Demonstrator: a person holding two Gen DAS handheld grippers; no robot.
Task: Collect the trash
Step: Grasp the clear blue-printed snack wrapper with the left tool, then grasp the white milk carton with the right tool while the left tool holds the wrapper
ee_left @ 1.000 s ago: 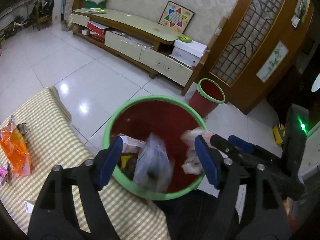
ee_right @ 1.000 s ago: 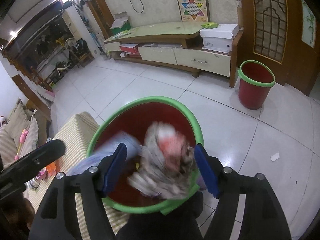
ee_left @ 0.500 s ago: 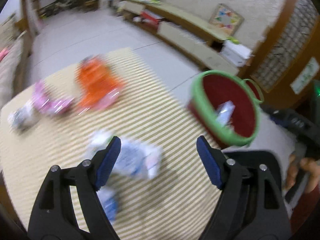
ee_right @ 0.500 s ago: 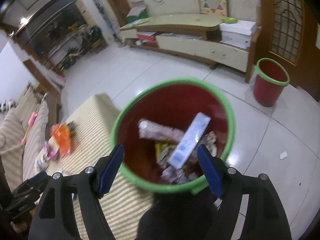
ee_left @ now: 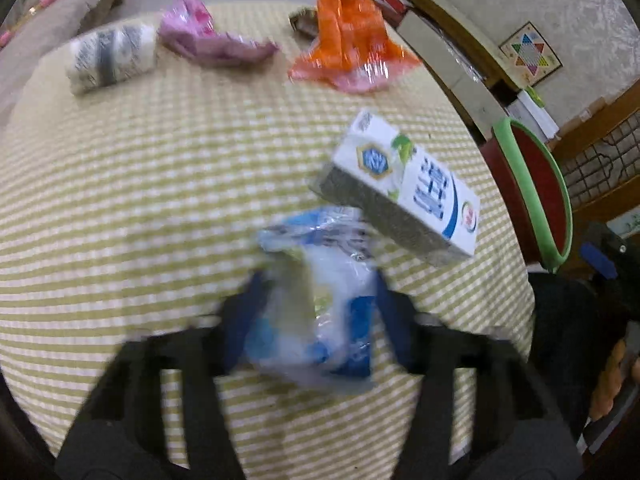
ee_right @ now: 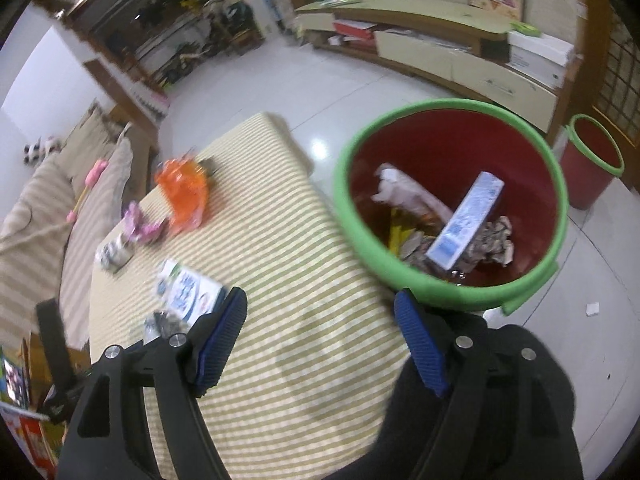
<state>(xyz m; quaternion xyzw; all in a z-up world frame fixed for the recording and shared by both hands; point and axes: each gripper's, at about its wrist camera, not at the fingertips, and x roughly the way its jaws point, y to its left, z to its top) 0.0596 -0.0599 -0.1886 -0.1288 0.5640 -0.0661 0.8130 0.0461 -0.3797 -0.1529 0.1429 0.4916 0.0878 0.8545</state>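
Red bin [ee_right: 448, 148] with long carton [ee_right: 466, 220], crumpled wrappers [ee_right: 490, 240], paper [ee_right: 404, 194]

A: What's different with the left gripper [ee_left: 316, 312]?
B: A second ago it hung open over the bin [ee_left: 532, 188]; now it is down at the checked cloth [ee_left: 160, 168], its blue pads either side of a blue-and-white wrapper [ee_left: 320, 300]; blur hides whether they grip it.

A: And the right gripper [ee_right: 320, 340]?
B: It was above the bin with crumpled trash falling between its pads; now it has swung out over the cloth, jaws wide and empty; the bin sits off to its right, with that trash and a blue-white box [ee_right: 466, 220] inside.
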